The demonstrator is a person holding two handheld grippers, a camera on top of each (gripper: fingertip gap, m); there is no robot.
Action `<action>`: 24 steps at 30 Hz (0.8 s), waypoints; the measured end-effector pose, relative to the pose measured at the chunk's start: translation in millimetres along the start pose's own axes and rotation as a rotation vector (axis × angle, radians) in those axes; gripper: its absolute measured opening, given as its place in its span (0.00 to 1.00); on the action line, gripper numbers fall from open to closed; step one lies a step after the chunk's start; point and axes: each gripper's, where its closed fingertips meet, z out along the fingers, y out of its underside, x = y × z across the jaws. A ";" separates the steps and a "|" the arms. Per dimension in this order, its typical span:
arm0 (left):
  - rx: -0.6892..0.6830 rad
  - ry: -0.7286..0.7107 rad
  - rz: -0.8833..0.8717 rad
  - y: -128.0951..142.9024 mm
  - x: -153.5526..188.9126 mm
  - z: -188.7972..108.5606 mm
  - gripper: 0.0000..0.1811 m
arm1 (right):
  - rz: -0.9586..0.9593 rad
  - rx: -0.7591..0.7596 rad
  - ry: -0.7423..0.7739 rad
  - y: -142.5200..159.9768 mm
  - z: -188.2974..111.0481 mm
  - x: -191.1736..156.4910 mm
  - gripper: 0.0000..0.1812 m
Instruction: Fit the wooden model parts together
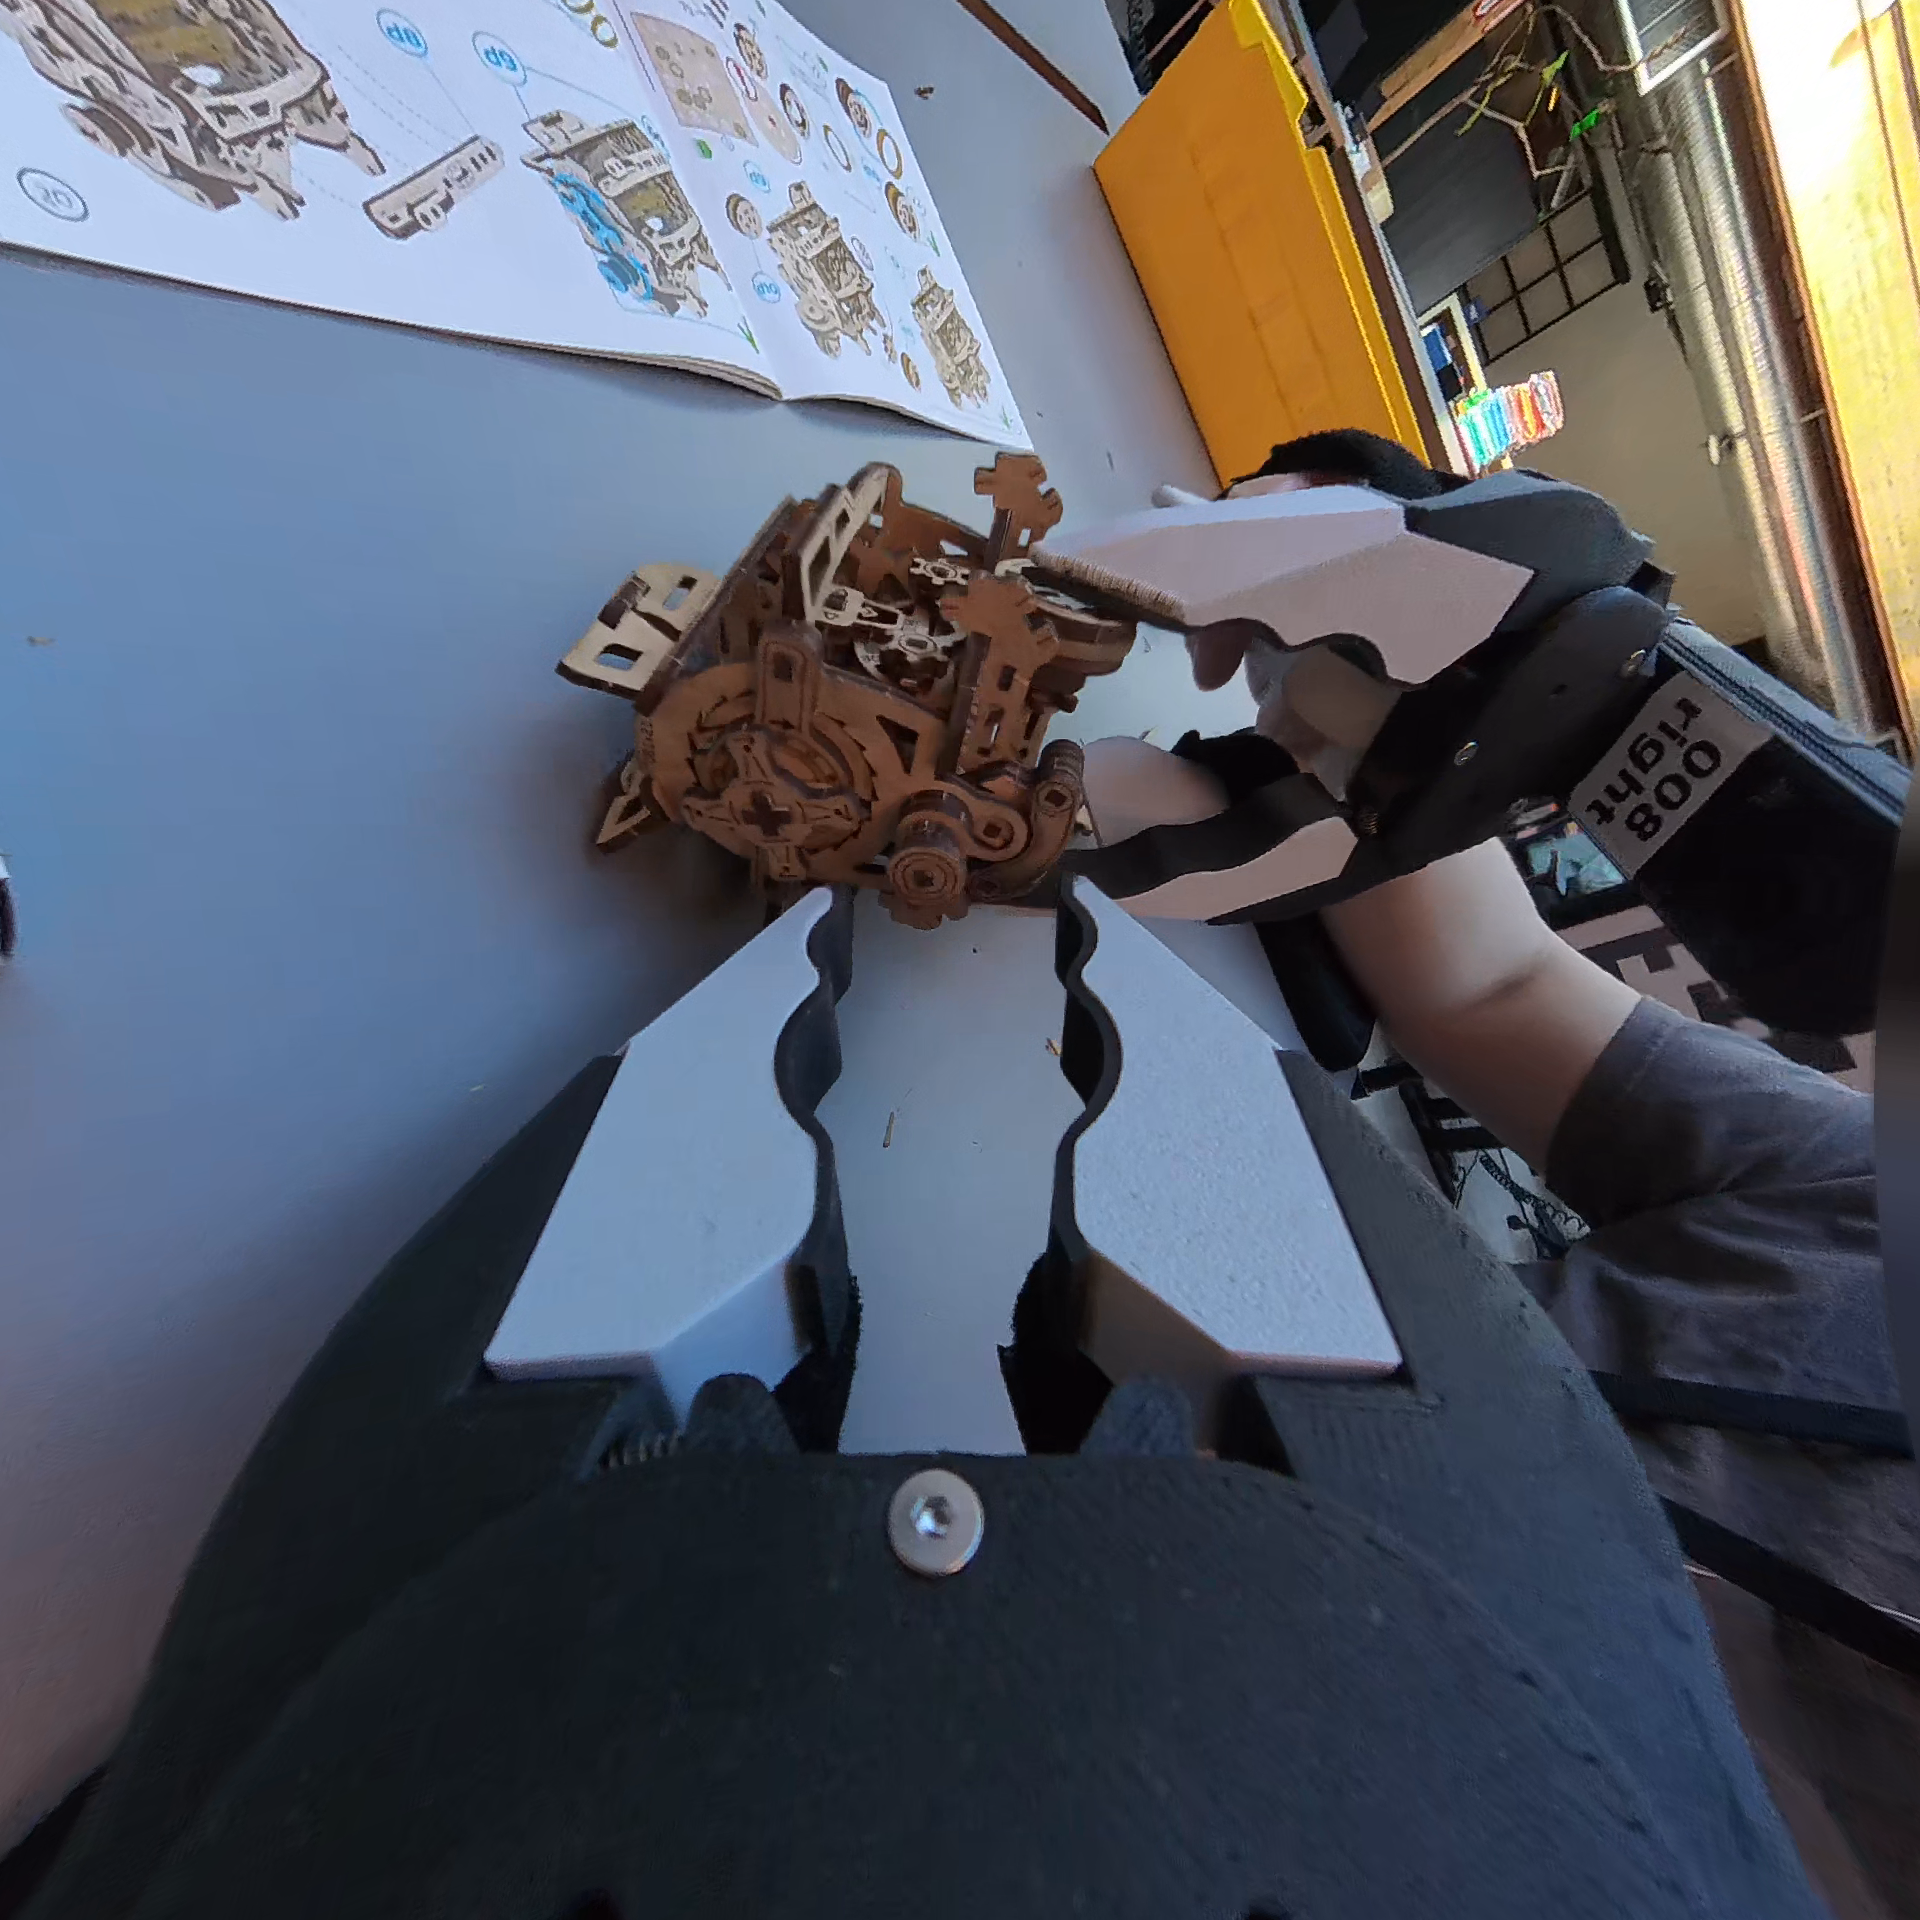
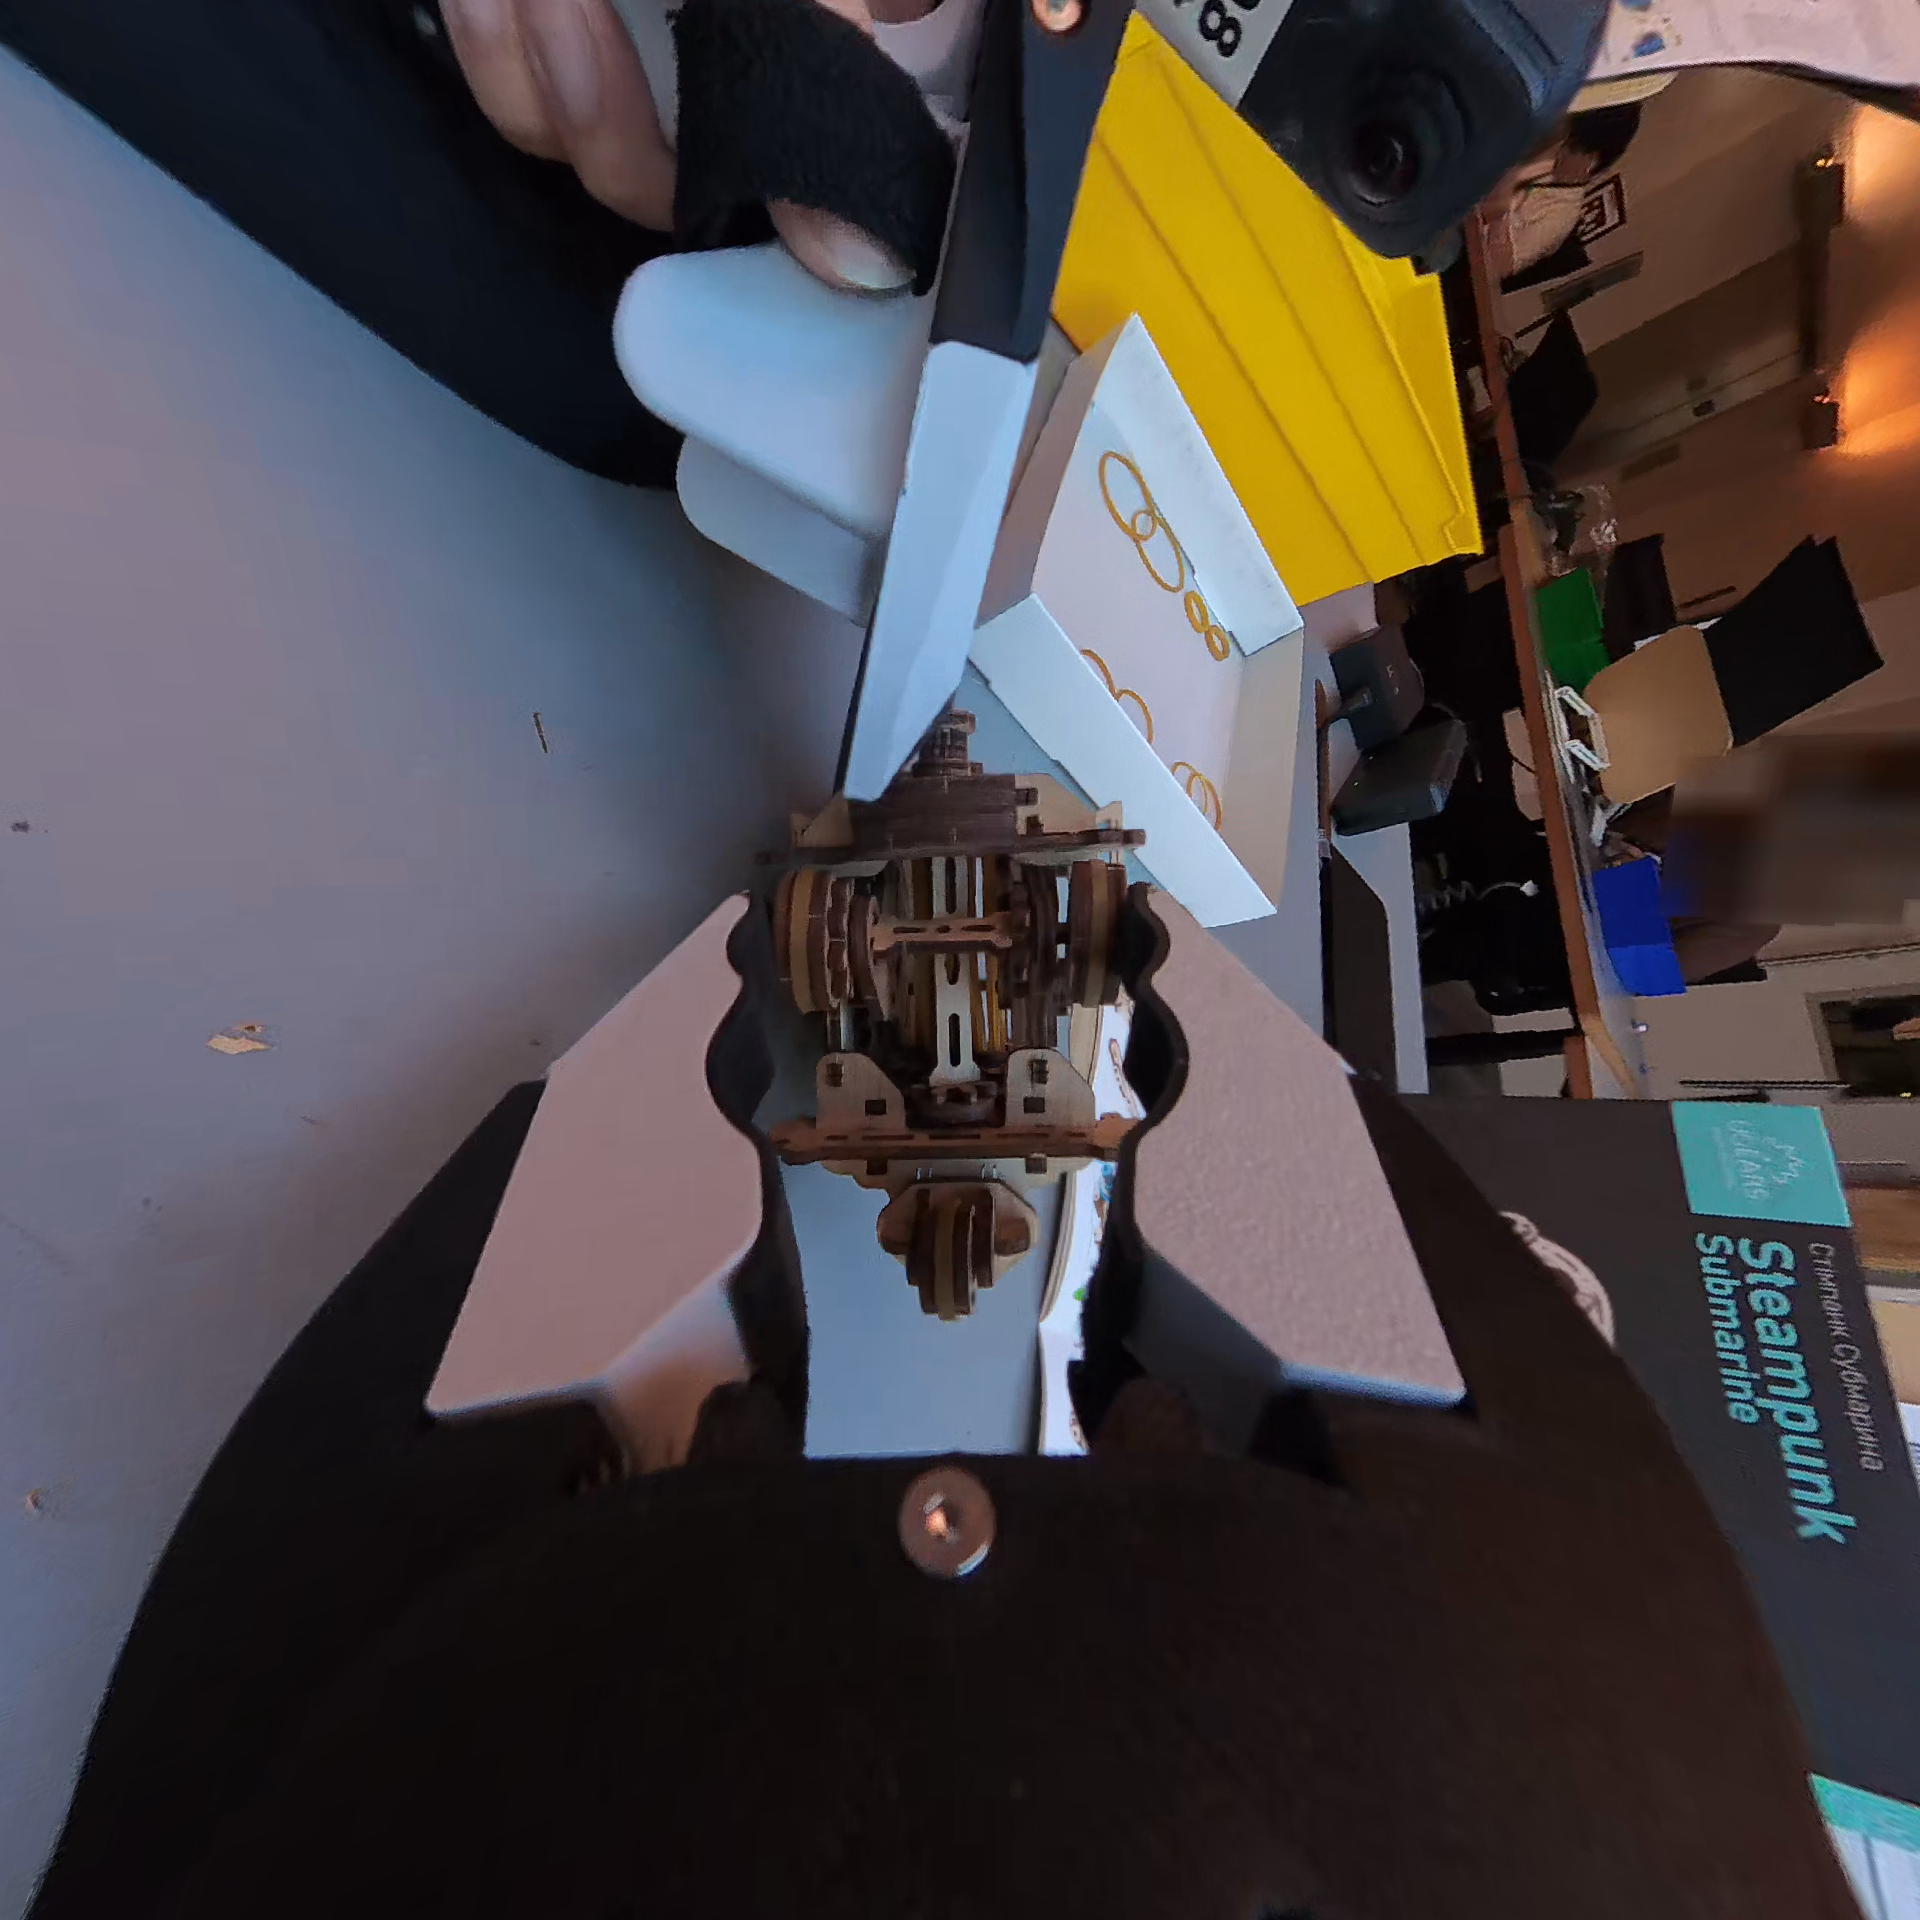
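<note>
The grey table point(image 1: 260, 727) filled the left half of both views. A yellow bin point(image 1: 1236, 260) stood at the upper right of the left wrist view, and an open instruction booklet point(image 1: 499, 177) lay along its upper left. A dark box point(image 2: 1714, 1403) occupied the lower right of the right wrist view; above it sat a white tray point(image 2: 1164, 665) holding orange rings.

The right gripper point(image 2: 945, 925) was closed on the wooden model point(image 2: 945, 997) at frame centre, one finger pressing each side.

The left gripper point(image 1: 951, 904) was partly open and held nothing; its fingertips lay just below the model point(image 1: 852, 707) at the centre of its own view, and whether they touched it could not be told.
</note>
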 end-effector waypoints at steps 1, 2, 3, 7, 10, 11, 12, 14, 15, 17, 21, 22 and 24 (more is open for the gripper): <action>0.004 0.009 -0.005 -0.3 1.0 -1.0 0.21 | 0.041 0.015 -0.009 -1.9 -1.4 1.6 0.37; 0.005 0.013 -0.009 0.2 1.5 -1.9 0.22 | 0.084 0.029 -0.021 -3.1 -2.5 3.3 0.37; 0.005 0.015 -0.012 1.2 1.6 -3.1 0.22 | 0.123 0.038 -0.030 -3.2 -3.2 5.2 0.37; 0.016 0.016 -0.018 4.1 1.5 -9.9 0.22 | 0.222 0.052 -0.048 1.3 -3.5 11.8 0.37; 0.023 0.006 -0.019 5.7 -0.8 -15.2 0.22 | 0.239 0.060 -0.056 1.6 -3.6 12.1 0.37; 0.026 0.005 -0.020 6.0 -1.6 -16.9 0.22 | 0.236 0.063 -0.062 0.6 -4.2 10.9 0.37; 0.030 0.006 -0.024 6.2 -2.1 -18.3 0.22 | 0.235 0.069 -0.071 -1.0 -5.1 9.2 0.37; 0.038 0.013 -0.034 6.9 -2.7 -20.2 0.22 | 0.231 0.073 -0.089 -3.1 -7.2 4.9 0.37; 0.040 0.015 -0.038 7.5 -3.0 -20.6 0.22 | 0.227 0.072 -0.095 -3.5 -7.9 2.9 0.37; 0.036 0.019 -0.043 10.2 -3.1 -19.8 0.22 | 0.222 0.054 -0.108 -1.0 -8.4 -1.6 0.38; 0.028 0.009 -0.033 14.7 -2.2 -18.0 0.22 | 0.214 0.049 -0.140 1.6 -12.6 -10.7 0.40; 0.032 0.010 -0.032 14.9 -1.3 -18.4 0.22 | 0.220 0.060 -0.151 0.4 -15.7 -11.7 0.40; 0.037 0.016 -0.036 15.8 0.6 -19.1 0.22 | 0.240 0.099 -0.187 -4.3 -24.6 -12.2 0.42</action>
